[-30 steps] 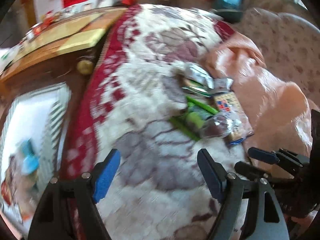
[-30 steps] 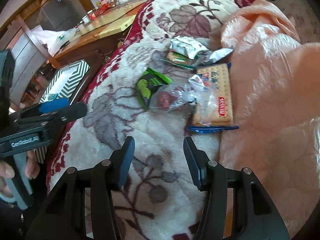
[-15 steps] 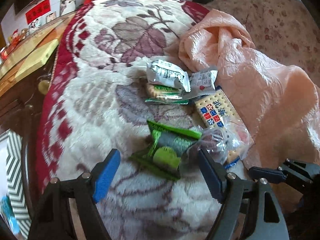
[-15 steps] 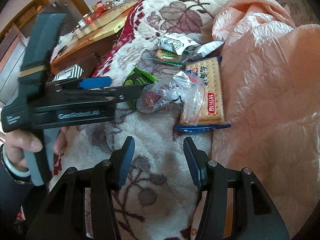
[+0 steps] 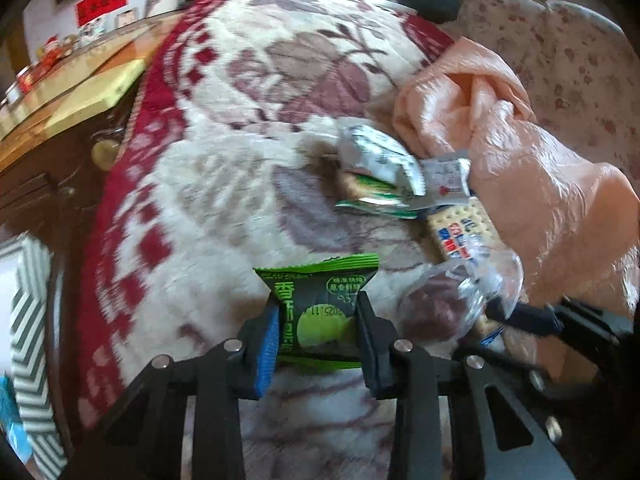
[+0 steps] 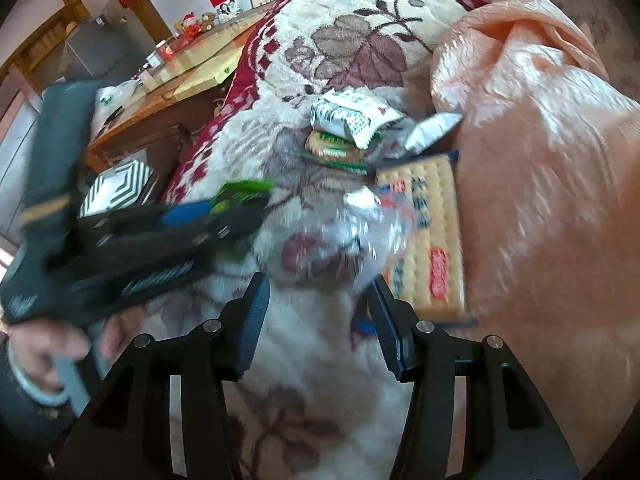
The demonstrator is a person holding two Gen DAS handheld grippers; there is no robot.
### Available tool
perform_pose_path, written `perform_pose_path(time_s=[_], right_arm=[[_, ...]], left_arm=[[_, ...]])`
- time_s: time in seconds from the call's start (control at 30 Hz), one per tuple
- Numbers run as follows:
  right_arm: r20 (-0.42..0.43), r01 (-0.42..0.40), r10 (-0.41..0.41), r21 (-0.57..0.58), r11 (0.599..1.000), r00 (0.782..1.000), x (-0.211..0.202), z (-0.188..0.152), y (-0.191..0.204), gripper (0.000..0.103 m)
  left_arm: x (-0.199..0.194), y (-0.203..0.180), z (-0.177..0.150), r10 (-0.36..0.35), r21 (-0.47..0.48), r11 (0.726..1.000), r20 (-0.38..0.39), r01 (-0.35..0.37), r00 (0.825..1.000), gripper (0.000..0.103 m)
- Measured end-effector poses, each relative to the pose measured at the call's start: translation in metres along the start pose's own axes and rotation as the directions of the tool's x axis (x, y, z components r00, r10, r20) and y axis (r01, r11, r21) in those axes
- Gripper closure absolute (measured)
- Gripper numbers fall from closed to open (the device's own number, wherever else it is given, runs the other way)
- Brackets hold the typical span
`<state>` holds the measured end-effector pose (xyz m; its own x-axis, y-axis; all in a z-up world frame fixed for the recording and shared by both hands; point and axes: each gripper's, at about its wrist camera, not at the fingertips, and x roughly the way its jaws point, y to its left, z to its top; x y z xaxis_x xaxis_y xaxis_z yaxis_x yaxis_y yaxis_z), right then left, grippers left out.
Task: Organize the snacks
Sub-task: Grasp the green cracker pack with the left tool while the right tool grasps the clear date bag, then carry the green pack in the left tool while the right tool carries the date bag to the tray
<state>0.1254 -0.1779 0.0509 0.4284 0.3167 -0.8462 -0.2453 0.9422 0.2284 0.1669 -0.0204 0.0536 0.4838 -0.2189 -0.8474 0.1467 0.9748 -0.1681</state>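
Note:
A green snack packet (image 5: 316, 280) lies on the floral blanket (image 5: 224, 184). My left gripper (image 5: 317, 316) is closing on it, and both pads (image 5: 267, 336) touch its sides. It shows blurred in the right wrist view, where the left gripper (image 6: 244, 208) covers most of the green packet (image 6: 240, 190). A clear bag (image 6: 320, 248) with a dark red snack lies just ahead of my open right gripper (image 6: 318, 292), nothing between its fingers. Beside it lie a cracker pack (image 6: 432, 224) and a white-and-green packet (image 6: 348, 114).
A peach quilt (image 5: 540, 184) is bunched along the right of the snacks. Left of the blanket stand a wooden table (image 5: 80, 92) and a striped box (image 5: 24, 320) on the floor. A hand (image 6: 44, 348) holds the left gripper's handle.
My left gripper moved forward over the green packet and its jaws narrowed from wide apart onto the packet. My right gripper crept toward the clear bag with its jaws unchanged.

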Motion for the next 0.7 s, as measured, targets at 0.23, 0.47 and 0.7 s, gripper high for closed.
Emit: perform_pose_path(time_s=[0.23,0.47,0.7], right_arm=[[-0.032,-0.078,0.078,0.013,0.997,0.996,0.041,0.017,0.000,0.059],[-0.029,-0.113,0.111,-0.091,0.989,0.993,0.025,0.007,0.025,0.069],[-0.021,-0.121,0.119,-0.150,0.981,0.993,0.003,-0.005,0.053,0.069]], left_arm=[[-0.017,0.031,-0.021,0.023,-0.094,0.995,-0.002,-0.023,1.000,0.066],[-0.037,0.039,-0.044,0.053,-0.133,0.990,0.024,-0.050,0.998,0.066],[-0.069,0.046,-0.067,0.096,-0.151,0.985,0.061,-0.086,0.993,0.066]])
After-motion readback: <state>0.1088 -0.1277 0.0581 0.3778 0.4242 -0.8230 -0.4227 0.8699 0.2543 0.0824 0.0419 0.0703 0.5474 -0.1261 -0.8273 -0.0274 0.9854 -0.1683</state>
